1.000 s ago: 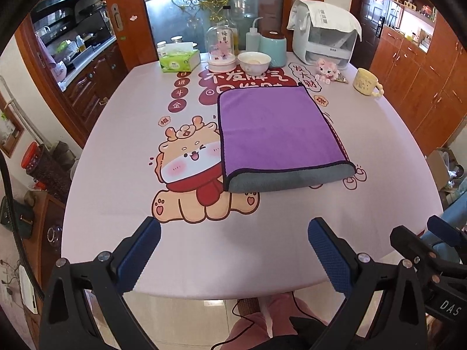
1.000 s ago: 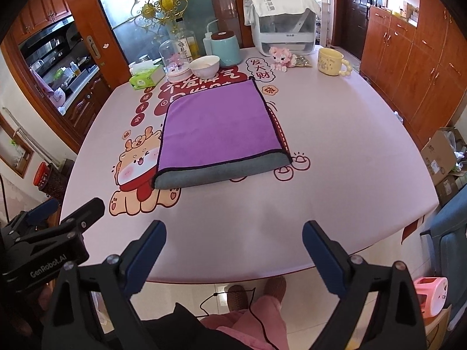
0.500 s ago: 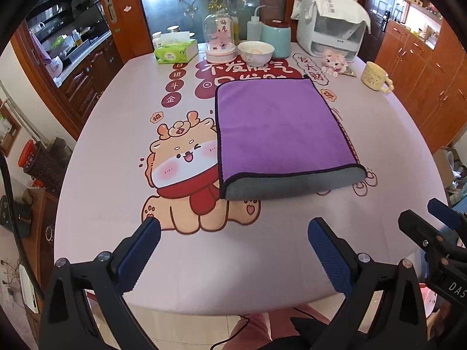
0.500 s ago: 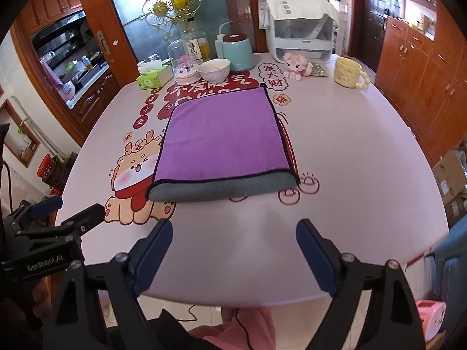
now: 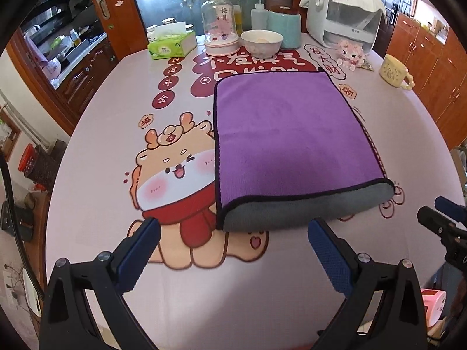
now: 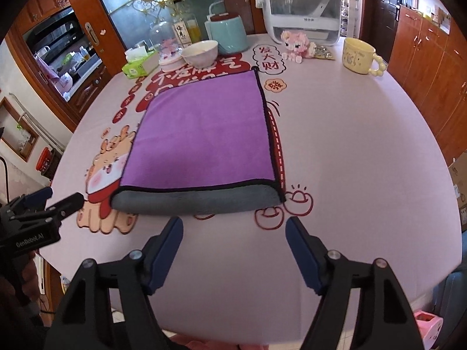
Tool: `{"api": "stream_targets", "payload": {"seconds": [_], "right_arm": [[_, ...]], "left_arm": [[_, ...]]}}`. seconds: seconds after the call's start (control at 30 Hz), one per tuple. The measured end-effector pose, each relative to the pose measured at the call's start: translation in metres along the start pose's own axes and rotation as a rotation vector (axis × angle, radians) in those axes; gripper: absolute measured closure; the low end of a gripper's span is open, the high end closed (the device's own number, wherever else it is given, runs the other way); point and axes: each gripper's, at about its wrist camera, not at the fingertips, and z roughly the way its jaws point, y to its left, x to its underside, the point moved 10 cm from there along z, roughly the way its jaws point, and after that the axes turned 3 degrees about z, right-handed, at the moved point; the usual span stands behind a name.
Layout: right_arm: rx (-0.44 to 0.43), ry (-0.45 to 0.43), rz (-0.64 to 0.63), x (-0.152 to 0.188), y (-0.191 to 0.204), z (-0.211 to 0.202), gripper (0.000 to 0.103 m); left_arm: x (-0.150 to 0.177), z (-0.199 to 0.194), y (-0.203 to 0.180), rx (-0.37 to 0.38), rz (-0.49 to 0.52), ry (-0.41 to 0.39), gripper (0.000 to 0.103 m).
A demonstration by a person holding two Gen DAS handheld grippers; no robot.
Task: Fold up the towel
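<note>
A purple towel with a grey underside and black trim lies folded in half on the pink table; its rounded grey fold faces me. It also shows in the right wrist view. My left gripper is open and empty, just short of the fold's left part. My right gripper is open and empty, just short of the fold's right part. The right gripper shows at the right edge of the left wrist view, and the left gripper at the left edge of the right wrist view.
Along the table's far edge stand a tissue box, a glass dome, a white bowl, a teal pot, a white appliance, a pink toy and a yellow mug. Wooden cabinets stand right.
Both grippers have moved forward over the table's near edge toward the towel's fold, which now looks much larger. Both stay open. The towel has not moved.
</note>
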Motion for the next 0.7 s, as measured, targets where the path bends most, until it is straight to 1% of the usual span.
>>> {"api": "stream_targets", "payload": {"seconds": [0.07,0.2,0.27,0.33,0.53,0.63,0.7], "right_arm": [[-0.007,0.011,-0.009,-0.002,-0.007,0.011,0.034],[-0.029,0.022,-0.049,-0.003,-0.015,0.030,0.036],[-0.041,0.030,-0.074,-0.003,-0.016,0.039,0.038],[-0.043,0.044,-0.103,-0.002,-0.019,0.051,0.043],[-0.057,0.063,-0.146,-0.003,-0.025,0.076,0.051],[-0.052,0.069,-0.167,-0.006,-0.028,0.086,0.055],[-0.055,0.071,-0.175,-0.008,-0.029,0.091,0.055]], "left_arm": [[-0.002,0.012,-0.001,0.006,0.004,0.009,0.003],[-0.003,0.034,0.001,-0.005,0.013,0.037,0.008],[-0.003,0.045,0.002,-0.002,0.020,0.049,0.010],[-0.002,0.056,0.001,0.015,0.025,0.069,0.013],[-0.004,0.073,0.002,0.022,0.042,0.083,0.014],[-0.002,0.081,0.002,0.045,0.035,0.100,0.017],[-0.001,0.085,0.001,0.067,0.031,0.109,0.017]]}}
